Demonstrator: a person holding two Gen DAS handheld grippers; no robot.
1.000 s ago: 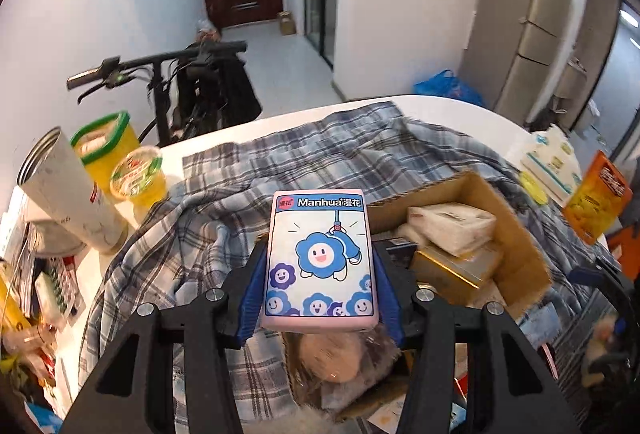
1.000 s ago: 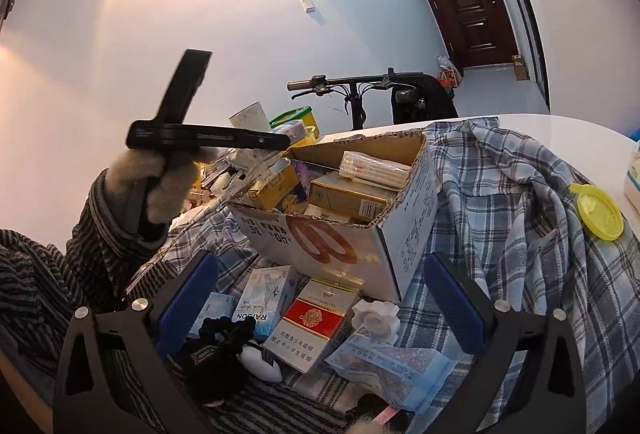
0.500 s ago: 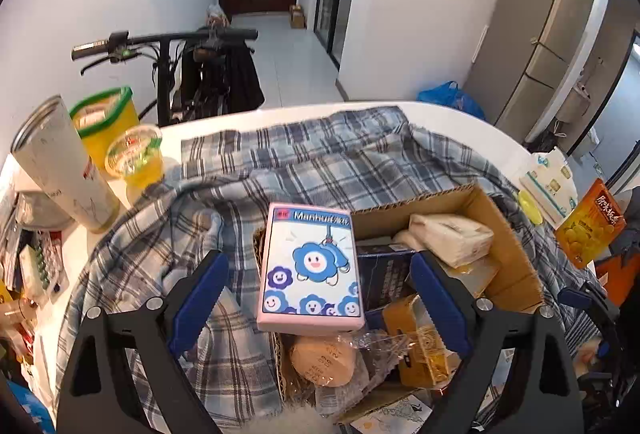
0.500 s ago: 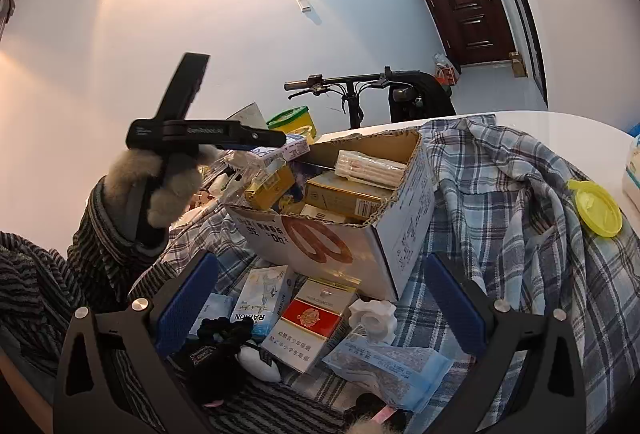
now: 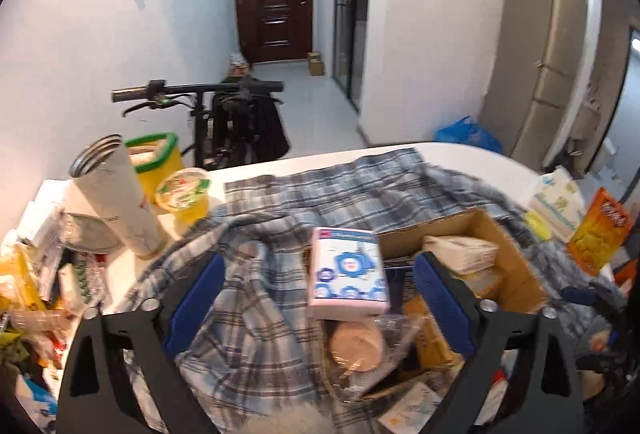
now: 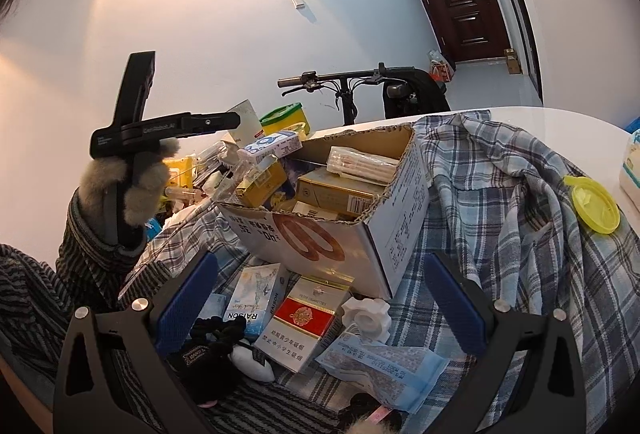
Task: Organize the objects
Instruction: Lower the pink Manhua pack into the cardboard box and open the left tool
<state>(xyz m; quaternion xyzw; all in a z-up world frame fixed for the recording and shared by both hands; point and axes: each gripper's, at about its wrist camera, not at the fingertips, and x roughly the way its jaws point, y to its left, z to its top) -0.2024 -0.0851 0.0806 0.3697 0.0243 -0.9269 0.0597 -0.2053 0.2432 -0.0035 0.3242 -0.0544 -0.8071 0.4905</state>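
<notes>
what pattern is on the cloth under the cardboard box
Blue, white and grey plaid on the cloth, clearest in the right wrist view.

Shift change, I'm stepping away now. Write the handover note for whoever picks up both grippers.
Left gripper: open, empty, above the box corner.
Right gripper: open, empty, over the loose items.
Pink tissue pack lies on the pile at the edge of the cardboard box, free of the fingers.
Left to box: red cigarette pack, RAISON pack, white knob, blue sachet, all on the plaid shirt.
</notes>
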